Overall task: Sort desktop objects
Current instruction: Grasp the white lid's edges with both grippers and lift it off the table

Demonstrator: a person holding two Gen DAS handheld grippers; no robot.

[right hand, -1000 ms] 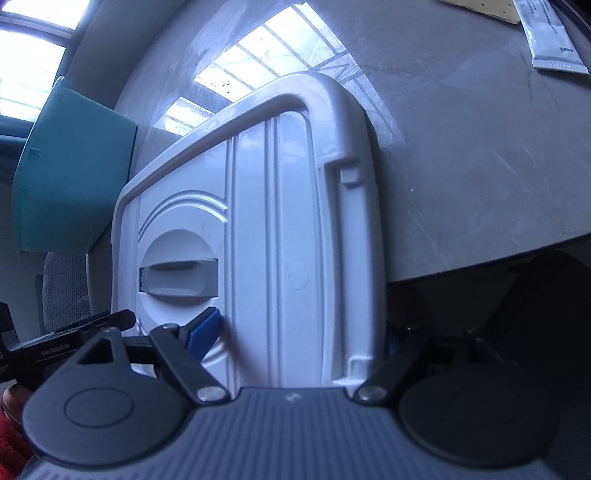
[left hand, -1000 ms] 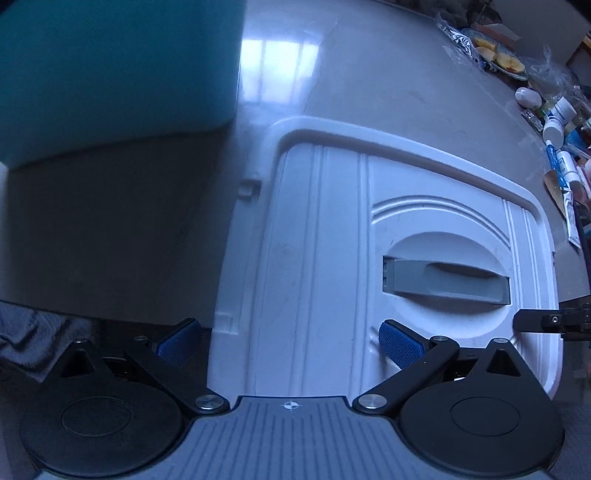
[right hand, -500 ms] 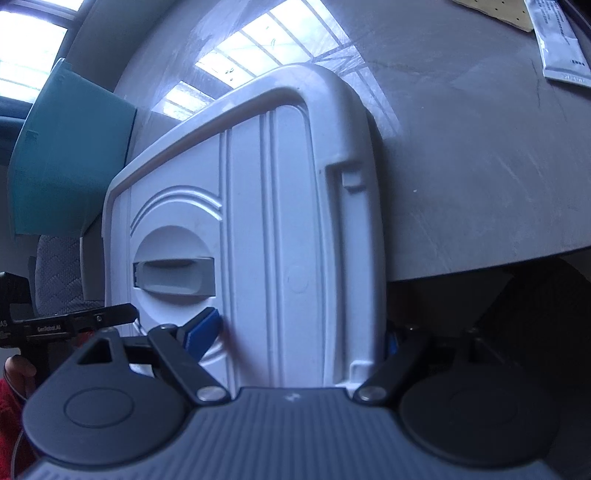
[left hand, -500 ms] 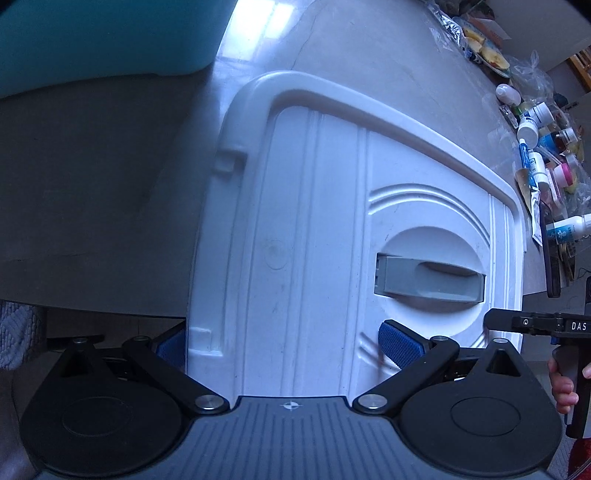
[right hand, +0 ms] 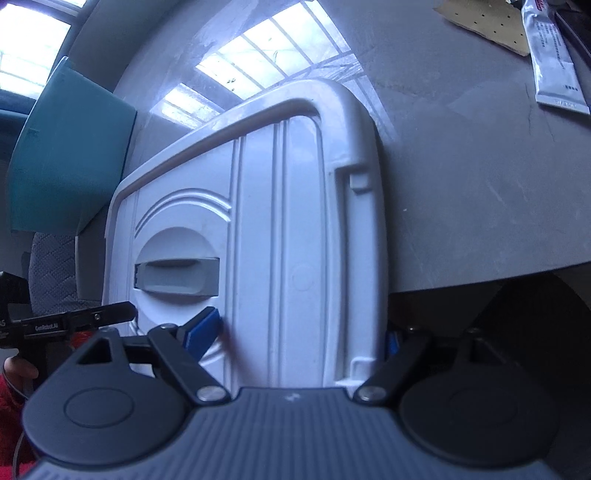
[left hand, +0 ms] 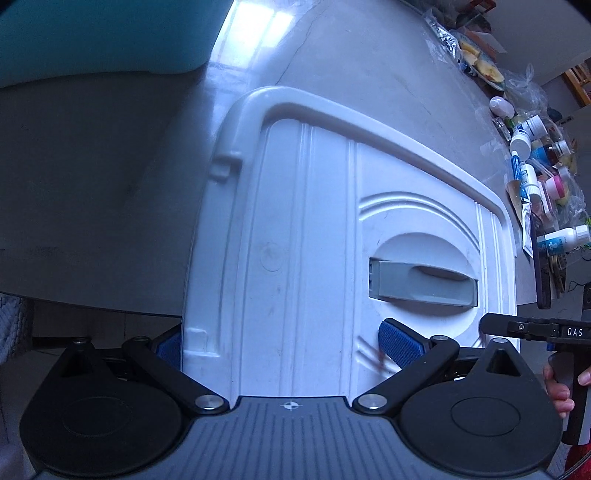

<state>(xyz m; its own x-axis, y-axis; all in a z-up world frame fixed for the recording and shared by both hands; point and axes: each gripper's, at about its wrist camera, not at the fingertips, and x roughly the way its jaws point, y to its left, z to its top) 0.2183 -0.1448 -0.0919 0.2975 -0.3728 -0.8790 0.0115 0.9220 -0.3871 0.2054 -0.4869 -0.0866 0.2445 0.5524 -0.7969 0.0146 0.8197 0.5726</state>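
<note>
1. At far left I see a teal bin [left hand: 96,33] standing on the grey worktop [left hand: 110,177], apart from the lid.
2. My left gripper [left hand: 284,341] is spread wide across the near left portion of the white box lid [left hand: 295,236]; one blue pad [left hand: 400,343] lies on the lid's top face, the other sits at its left edge. I cannot tell whether either presses.
3. The lid lies flat, its near end overhanging the worktop edge. Its grey handle [left hand: 421,282] sits in a round recess.
4. My right gripper [right hand: 299,332] is likewise spread across the lid's near right portion, one blue pad [right hand: 203,330] on the top face; the other is mostly hidden beside the right edge.
5. At far right, bottles and tubes [left hand: 532,177] crowd the worktop, well apart from the lid.
</note>
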